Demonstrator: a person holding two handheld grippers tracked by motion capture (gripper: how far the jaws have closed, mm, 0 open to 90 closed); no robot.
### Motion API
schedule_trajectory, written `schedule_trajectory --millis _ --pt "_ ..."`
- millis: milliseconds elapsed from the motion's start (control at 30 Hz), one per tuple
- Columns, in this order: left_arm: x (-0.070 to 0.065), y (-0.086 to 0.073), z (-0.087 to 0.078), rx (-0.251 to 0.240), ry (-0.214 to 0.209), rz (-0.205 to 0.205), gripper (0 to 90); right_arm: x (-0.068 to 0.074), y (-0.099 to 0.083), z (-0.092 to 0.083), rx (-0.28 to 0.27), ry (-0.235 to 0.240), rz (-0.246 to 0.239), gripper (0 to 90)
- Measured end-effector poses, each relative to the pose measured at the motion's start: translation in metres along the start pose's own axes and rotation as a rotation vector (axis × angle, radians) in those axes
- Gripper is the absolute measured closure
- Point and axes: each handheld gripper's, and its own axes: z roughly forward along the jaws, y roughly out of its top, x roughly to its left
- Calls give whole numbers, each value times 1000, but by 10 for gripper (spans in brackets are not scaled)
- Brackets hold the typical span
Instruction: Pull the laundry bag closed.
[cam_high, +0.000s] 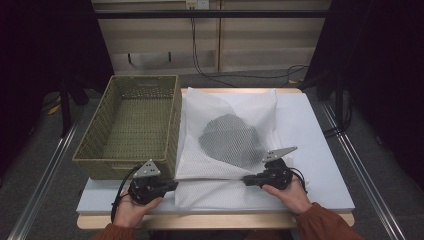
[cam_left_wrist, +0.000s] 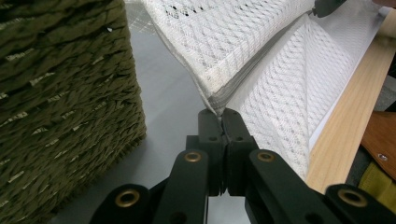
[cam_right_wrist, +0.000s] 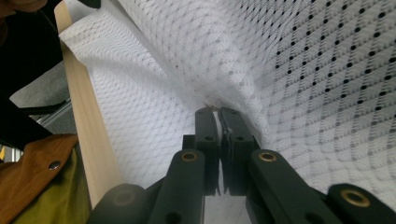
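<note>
A white mesh laundry bag (cam_high: 227, 145) lies spread on the grey table top (cam_high: 320, 150), with a dark garment (cam_high: 231, 140) showing through its middle. My left gripper (cam_high: 172, 185) is shut on the bag's near left edge; in the left gripper view (cam_left_wrist: 219, 114) the mesh (cam_left_wrist: 243, 51) is pinched between the jaw tips and lifted into a fold. My right gripper (cam_high: 247, 181) is shut on the bag's near right part, and the right gripper view (cam_right_wrist: 217, 111) has the mesh (cam_right_wrist: 299, 70) bunched between the closed jaws. A hand holds each gripper near the table's front edge.
A woven olive basket (cam_high: 131, 125) stands on the left part of the table, close beside the left gripper (cam_left_wrist: 60, 107). The wooden front edge of the table (cam_high: 215, 220) runs below the bag. Cables hang at the back wall.
</note>
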Motion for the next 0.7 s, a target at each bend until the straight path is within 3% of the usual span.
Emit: schedule_trajectory --millis 700 --pt "0 -1 -1 10 11 -5 884 5 -11 -9 -5 6 -2 869"
